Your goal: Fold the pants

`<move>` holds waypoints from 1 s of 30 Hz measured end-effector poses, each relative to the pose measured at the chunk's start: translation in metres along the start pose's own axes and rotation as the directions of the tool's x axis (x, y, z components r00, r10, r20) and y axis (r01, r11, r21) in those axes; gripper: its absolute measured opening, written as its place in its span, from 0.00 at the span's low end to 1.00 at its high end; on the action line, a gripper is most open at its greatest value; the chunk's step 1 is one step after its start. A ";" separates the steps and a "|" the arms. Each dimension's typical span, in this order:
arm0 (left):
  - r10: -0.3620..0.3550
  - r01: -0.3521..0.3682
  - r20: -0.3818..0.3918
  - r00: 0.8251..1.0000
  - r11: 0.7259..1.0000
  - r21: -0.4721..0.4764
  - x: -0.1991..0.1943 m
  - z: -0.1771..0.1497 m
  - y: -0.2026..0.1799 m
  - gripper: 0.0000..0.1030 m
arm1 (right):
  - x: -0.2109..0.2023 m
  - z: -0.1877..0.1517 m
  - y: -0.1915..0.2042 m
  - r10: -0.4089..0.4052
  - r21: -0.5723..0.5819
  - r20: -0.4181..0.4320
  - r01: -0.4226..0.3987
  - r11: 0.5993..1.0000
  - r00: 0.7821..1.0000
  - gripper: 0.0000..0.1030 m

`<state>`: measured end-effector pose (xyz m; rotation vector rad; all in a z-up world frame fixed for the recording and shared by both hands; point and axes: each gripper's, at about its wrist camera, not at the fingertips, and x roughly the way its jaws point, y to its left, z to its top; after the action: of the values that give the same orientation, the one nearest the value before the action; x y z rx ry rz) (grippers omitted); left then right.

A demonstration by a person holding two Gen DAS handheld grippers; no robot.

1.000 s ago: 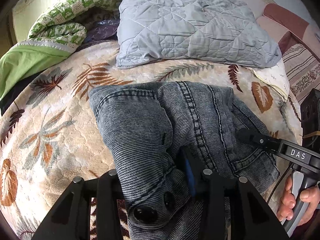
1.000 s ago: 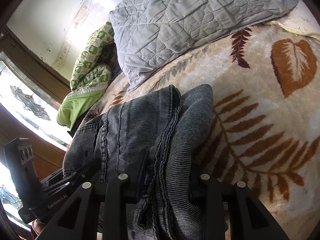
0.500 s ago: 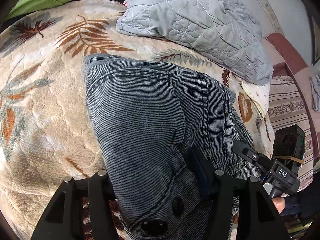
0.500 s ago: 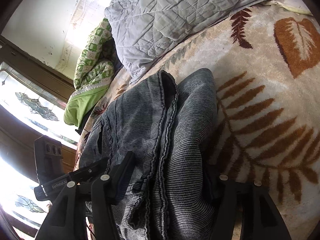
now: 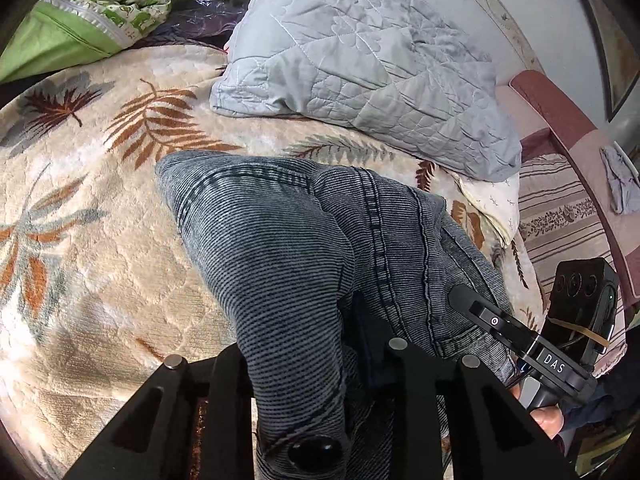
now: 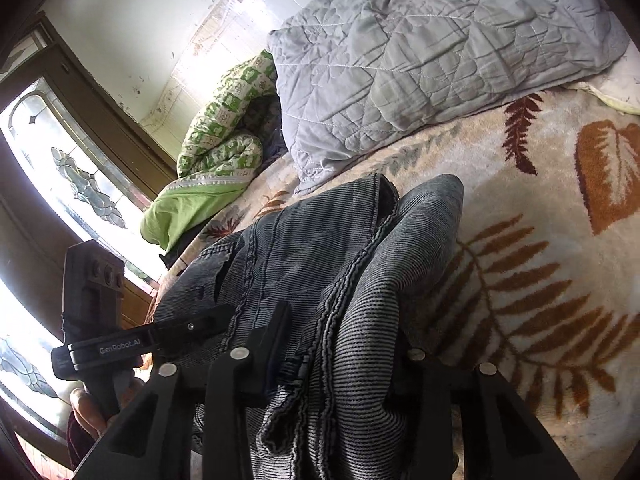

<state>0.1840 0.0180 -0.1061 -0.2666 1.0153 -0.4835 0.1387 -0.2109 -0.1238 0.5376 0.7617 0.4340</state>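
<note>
The pants (image 5: 304, 248) are grey-blue denim, folded into a thick bundle on the leaf-patterned blanket (image 5: 88, 208). My left gripper (image 5: 308, 344) is shut on the near left end of the bundle, with denim bunched between its fingers. My right gripper (image 6: 340, 344) is shut on the other near end, where the seamed edges (image 6: 340, 280) hang over the jaws. Each gripper shows in the other's view: the right one (image 5: 520, 336) and the left one (image 6: 132, 340). The fingertips are hidden in the cloth.
A grey quilted pillow (image 5: 360, 60) lies just beyond the pants. A green patterned quilt (image 5: 92, 12) is heaped at the far left. The bed's right edge, a striped cover (image 5: 560, 216) and a pink headboard lie right. A window (image 6: 60, 208) is left.
Both grippers have kept their hold on the denim. The bundle has shifted slightly on the blanket and the left camera has tilted back, showing the pillow and green quilt again.
</note>
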 end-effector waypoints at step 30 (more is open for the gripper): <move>0.191 -0.196 -0.089 0.978 0.979 -0.059 0.030 -0.011 0.020 0.84 | 0.021 -0.012 -0.036 -0.073 0.154 -0.105 0.088 0.984 0.992 0.56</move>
<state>0.1927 0.0202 -0.1424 -0.2067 1.1277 -0.2853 0.1499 -0.2237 -0.1633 0.6350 0.9158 0.3283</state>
